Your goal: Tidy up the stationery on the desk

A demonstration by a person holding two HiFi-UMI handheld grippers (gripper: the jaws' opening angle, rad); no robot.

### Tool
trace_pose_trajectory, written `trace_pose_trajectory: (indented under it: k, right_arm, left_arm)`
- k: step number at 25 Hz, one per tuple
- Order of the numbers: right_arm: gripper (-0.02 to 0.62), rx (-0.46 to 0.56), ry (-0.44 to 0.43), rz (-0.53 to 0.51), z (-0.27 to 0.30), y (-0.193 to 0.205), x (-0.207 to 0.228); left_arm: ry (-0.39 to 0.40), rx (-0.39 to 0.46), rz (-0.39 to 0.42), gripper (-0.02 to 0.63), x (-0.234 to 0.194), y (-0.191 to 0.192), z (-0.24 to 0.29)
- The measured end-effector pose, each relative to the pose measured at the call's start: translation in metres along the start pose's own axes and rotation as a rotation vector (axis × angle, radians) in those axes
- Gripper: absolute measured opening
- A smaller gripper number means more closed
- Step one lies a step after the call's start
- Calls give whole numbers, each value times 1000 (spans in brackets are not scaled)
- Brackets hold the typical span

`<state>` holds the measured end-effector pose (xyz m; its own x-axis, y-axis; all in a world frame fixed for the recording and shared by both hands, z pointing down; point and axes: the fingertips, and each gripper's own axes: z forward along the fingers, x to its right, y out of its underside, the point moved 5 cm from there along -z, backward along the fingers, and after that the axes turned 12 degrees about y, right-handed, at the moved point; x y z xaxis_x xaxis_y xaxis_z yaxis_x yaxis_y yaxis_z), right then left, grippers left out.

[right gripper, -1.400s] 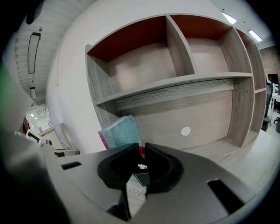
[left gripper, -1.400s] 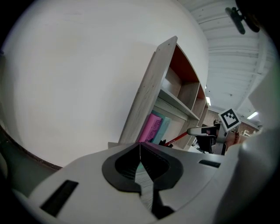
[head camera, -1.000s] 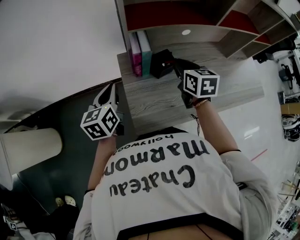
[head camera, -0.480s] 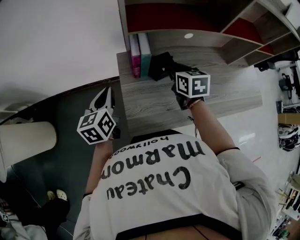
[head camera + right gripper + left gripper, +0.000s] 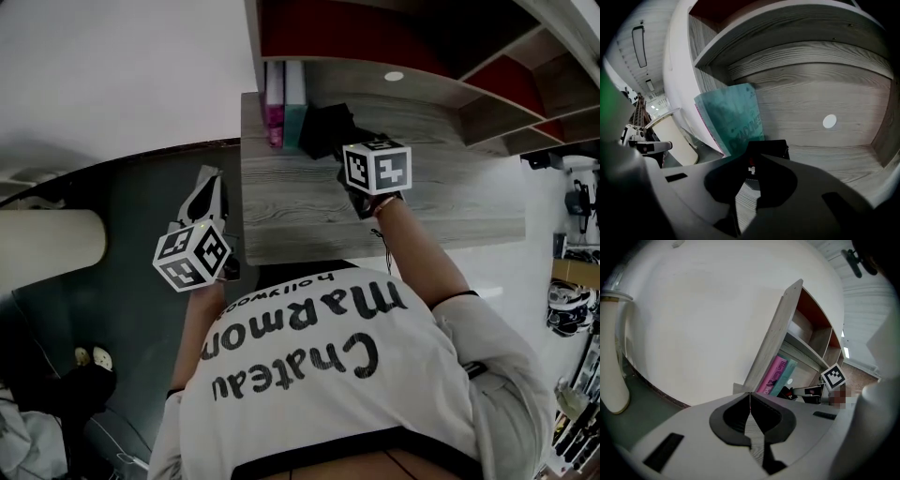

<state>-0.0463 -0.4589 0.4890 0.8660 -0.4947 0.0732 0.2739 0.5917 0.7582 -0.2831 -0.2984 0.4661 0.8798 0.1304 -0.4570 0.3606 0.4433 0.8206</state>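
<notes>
A white wall (image 5: pixel 112 75) and a dark green floor (image 5: pixel 122 216) fill everything left of the grey wood-grain surface (image 5: pixel 309 216). A matching grey shelf unit with red back panels (image 5: pixel 375 37) stands on the rear of the surface and overhangs it. At the near edge of the surface stands a person in a white shirt with black lettering (image 5: pixel 319 375), an arm reaching out on each side. A cream cylinder (image 5: pixel 47 248) lies on the floor, well apart from the left edge of the surface.

At the back left corner of the surface, under the shelf, two thin books stand upright side by side. The pink book (image 5: pixel 275 108) is nearest the left edge, and the teal book (image 5: pixel 294 103) is just inside it.

The left claw (image 5: pixel 208 180) is off the surface, beyond its left edge and over the floor. In the left gripper view its jaws meet tip to tip with nothing between them (image 5: pixel 750 394).

The right claw (image 5: pixel 339 141) is over the back left part of the surface. Its jaws are closed on a black box-shaped object (image 5: pixel 321 131). In the right gripper view the box (image 5: pixel 768 146) sits between the jaw tips, just beside the teal book (image 5: pixel 733 117). Whether it rests on the surface or hangs just clear of it cannot be told.

A small white round disc (image 5: pixel 394 76) sits on the panel behind the surface.
</notes>
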Motion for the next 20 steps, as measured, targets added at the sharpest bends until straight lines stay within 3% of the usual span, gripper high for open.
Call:
trace_pose_trajectory:
  k: [15,20]
  right_arm:
    - [61,12,-143,19,13,3,3]
    - [64,44,-188,53,16,3,5]
  left_arm:
    - [-127,37,-18,17,27,15,-19]
    - [-175,40,26,17,39,22,-28]
